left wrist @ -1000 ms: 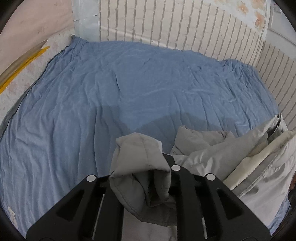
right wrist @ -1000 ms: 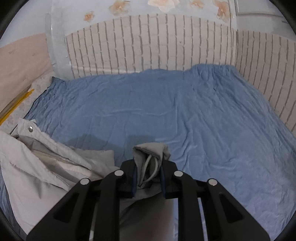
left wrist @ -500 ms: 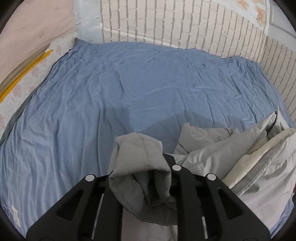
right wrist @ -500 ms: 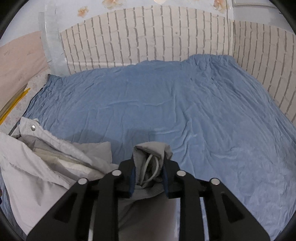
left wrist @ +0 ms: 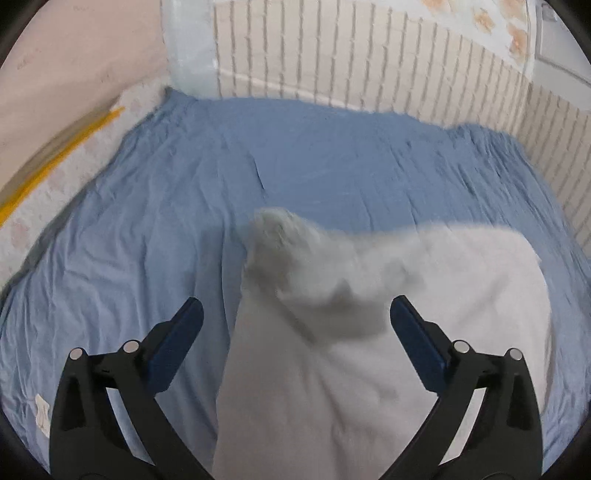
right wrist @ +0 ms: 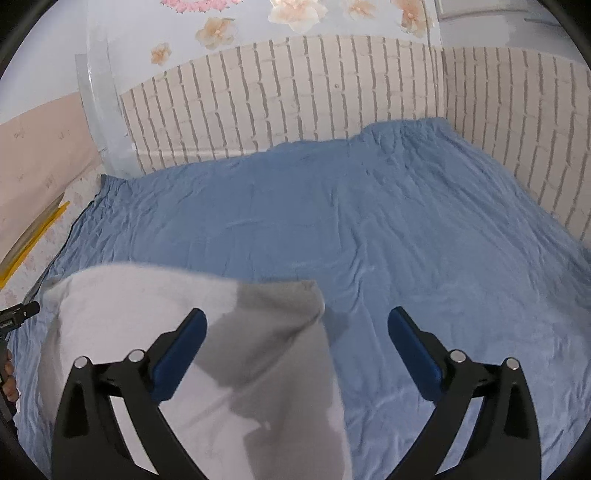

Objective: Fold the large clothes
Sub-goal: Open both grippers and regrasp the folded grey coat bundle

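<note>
Both your left gripper and right gripper are opening with nothing pinched, and that grey garment filling the lower middle looks soft and floppy, so grab it by an edge or corner.

Blue sheet, brick-pattern wall, flower decals

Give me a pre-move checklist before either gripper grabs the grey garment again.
1. Left gripper free of cloth: ok, jaws opening, pads apart from the grey garment.
2. Right gripper free of cloth: ok, jaws opening, nothing pinched.
3. Garment settled: not ok, its edges are smeared with motion in both views.
4. Garment lying flat: cannot tell through the blur.
5. Space on the blue sheet beyond the garment: ok, bare up to the brick-pattern wall.
6. Next grasp edge visible: cannot tell.
</note>
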Demonstrator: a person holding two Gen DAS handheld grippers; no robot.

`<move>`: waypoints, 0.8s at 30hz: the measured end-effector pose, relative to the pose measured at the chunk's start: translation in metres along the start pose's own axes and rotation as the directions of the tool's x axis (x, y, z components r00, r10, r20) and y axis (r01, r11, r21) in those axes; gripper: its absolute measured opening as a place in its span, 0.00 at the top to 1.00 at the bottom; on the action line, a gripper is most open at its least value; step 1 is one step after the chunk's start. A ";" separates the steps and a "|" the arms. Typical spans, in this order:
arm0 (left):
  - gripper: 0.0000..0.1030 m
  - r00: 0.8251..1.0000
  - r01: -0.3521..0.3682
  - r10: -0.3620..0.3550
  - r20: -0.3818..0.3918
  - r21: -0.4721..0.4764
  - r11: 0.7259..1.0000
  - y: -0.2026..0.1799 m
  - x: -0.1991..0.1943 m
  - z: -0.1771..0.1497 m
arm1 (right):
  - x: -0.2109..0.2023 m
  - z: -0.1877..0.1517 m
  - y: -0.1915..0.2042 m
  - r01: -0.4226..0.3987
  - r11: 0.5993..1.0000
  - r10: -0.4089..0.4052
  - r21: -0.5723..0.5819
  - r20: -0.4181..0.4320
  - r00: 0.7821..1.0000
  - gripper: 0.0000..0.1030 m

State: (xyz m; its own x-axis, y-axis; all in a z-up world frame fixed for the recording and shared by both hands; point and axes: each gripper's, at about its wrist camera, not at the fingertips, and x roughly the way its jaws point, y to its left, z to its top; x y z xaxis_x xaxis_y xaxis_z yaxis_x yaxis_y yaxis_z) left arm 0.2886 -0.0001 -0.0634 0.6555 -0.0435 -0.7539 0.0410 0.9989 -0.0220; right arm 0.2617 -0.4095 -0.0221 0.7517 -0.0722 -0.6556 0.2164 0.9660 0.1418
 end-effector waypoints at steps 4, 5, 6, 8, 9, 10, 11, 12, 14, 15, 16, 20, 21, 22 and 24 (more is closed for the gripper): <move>0.03 0.996 0.032 -0.033 -0.080 -0.005 0.999 0.002 0.003 -0.039 | 0.013 -0.042 0.008 -0.011 1.000 0.011 0.002 -0.094 0.996 0.04; 0.03 0.994 0.045 -0.045 -0.101 -0.002 0.999 -0.002 0.003 -0.052 | 0.016 -0.051 0.010 -0.012 1.000 0.013 0.005 -0.111 0.994 0.04; 0.03 0.993 0.051 -0.051 -0.109 0.000 0.999 -0.004 0.002 -0.059 | 0.018 -0.061 0.015 -0.020 1.000 0.022 0.011 -0.133 0.991 0.04; 0.03 0.990 0.071 -0.070 -0.119 -0.003 0.997 -0.011 0.000 -0.076 | 0.017 -0.077 0.024 -0.057 0.998 0.059 0.013 -0.143 0.988 0.04; 0.03 0.988 0.090 -0.090 -0.128 -0.004 0.996 -0.016 -0.001 -0.084 | 0.015 -0.083 0.028 -0.068 0.998 0.069 0.012 -0.135 0.988 0.04; 0.03 0.986 0.105 -0.105 -0.130 -0.004 0.994 -0.021 -0.001 -0.090 | 0.012 -0.089 0.035 -0.075 0.997 0.075 0.005 -0.129 0.989 0.04; 0.03 0.985 0.118 -0.117 -0.127 -0.004 0.993 -0.027 -0.001 -0.096 | 0.013 -0.093 0.040 -0.076 0.997 0.075 -0.002 -0.131 0.989 0.04; 0.04 0.984 0.123 -0.122 -0.126 -0.002 0.992 -0.031 0.001 -0.098 | 0.013 -0.096 0.045 -0.078 0.997 0.075 -0.014 -0.132 0.988 0.05; 0.08 0.983 0.131 -0.128 -0.128 0.010 0.991 -0.039 0.007 -0.101 | 0.019 -0.099 0.055 -0.074 0.996 0.065 -0.049 -0.154 0.986 0.10; 0.14 0.984 0.118 -0.113 -0.138 0.024 0.993 -0.046 0.015 -0.100 | 0.024 -0.099 0.058 -0.073 0.996 0.062 -0.060 -0.168 0.984 0.23; 0.20 0.984 0.109 -0.103 -0.145 0.034 0.994 -0.049 0.020 -0.101 | 0.029 -0.100 0.060 -0.074 0.995 0.062 -0.062 -0.180 0.982 0.31; 0.25 0.987 0.076 -0.065 -0.145 0.073 0.994 -0.063 0.038 -0.088 | 0.054 -0.095 0.056 -0.065 0.997 0.055 -0.037 -0.231 0.971 0.51; 0.26 0.987 0.068 -0.054 -0.153 0.087 0.994 -0.067 0.044 -0.083 | 0.061 -0.092 0.055 -0.059 0.998 0.049 -0.033 -0.241 0.969 0.54; 0.26 0.985 0.062 -0.046 -0.168 0.091 0.994 -0.071 0.053 -0.076 | 0.071 -0.087 0.053 -0.046 0.999 0.039 -0.024 -0.253 0.967 0.56; 0.27 0.980 0.055 -0.037 -0.198 0.089 0.994 -0.073 0.067 -0.063 | 0.089 -0.081 0.053 -0.035 0.999 0.029 -0.016 -0.281 0.959 0.58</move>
State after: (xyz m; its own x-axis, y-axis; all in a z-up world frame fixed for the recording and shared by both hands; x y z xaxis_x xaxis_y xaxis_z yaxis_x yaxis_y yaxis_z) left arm 0.2818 -0.0746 -0.1536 0.4915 -0.0761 -0.8676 0.1444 0.9895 -0.0049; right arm 0.2891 -0.3443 -0.1328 0.5524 0.0288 -0.8331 0.1797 0.9718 0.1527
